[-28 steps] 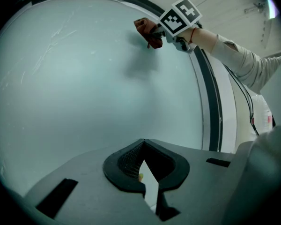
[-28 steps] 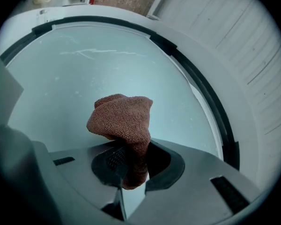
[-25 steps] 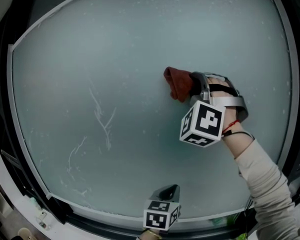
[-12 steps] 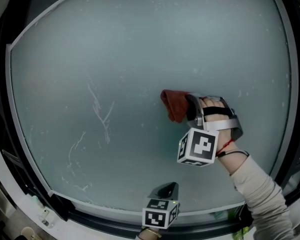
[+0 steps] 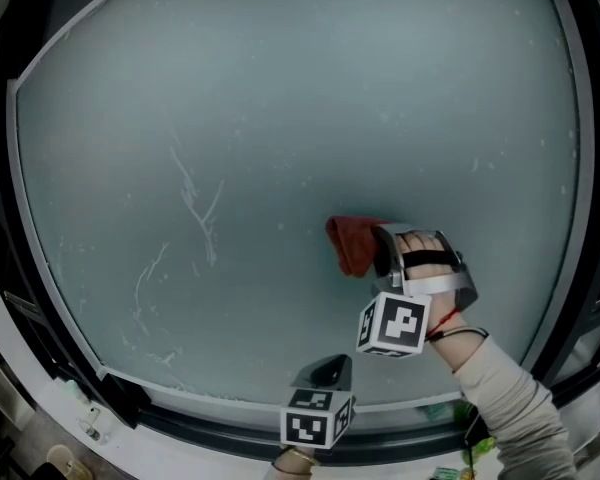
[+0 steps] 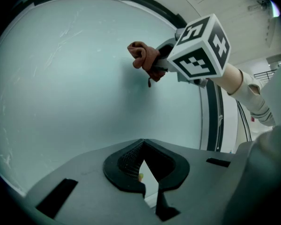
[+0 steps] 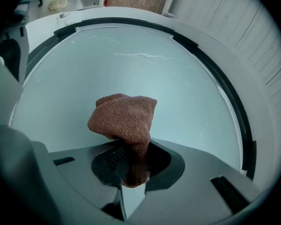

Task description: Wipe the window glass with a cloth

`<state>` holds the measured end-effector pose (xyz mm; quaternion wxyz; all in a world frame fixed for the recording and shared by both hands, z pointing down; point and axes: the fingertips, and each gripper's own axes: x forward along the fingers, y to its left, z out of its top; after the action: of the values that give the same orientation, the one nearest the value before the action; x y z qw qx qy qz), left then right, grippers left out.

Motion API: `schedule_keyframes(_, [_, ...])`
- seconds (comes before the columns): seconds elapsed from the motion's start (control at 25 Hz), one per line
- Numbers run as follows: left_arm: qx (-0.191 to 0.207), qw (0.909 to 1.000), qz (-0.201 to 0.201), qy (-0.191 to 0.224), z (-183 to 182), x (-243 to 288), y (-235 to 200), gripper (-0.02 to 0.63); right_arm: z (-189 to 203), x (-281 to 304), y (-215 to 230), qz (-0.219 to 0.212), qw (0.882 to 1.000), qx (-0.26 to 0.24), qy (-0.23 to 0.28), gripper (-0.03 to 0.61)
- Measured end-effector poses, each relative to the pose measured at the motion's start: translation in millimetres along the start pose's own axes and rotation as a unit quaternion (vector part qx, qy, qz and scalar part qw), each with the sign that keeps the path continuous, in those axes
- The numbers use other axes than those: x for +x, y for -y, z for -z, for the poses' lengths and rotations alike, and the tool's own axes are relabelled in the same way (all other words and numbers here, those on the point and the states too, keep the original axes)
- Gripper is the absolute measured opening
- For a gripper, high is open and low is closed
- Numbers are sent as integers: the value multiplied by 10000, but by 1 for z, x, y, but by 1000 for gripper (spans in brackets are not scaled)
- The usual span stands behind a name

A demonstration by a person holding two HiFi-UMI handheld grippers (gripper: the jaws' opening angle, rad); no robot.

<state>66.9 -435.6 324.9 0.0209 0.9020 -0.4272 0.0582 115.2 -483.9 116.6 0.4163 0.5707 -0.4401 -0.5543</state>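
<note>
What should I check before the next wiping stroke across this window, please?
1. Cloth secure in the right gripper: ok, pinched between its jaws.
2. Cloth pressed on the window glass: cannot tell; it is at the glass, but contact is unclear.
3. Cloth spread for broad coverage: not ok, it is bunched.
4. White streaks wiped off: not ok, they show left of the cloth.
5. Left gripper out of the path: ok, shut, empty and low by the bottom frame.

The window glass (image 5: pixel 280 98) is faced squarely from the head camera. It is viewed slantwise from the left tongs (image 6: pixel 143 172) and closely from the right tongs (image 7: pixel 133 168). The cloth (image 7: pixel 124 118) is caught in all three views.
</note>
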Motion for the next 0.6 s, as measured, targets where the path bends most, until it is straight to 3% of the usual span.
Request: schedule_keyframes(0.6, [-103, 9995, -296, 4, 11, -13, -17, 5, 21, -45, -173, -1234, 9921, 142, -188, 48])
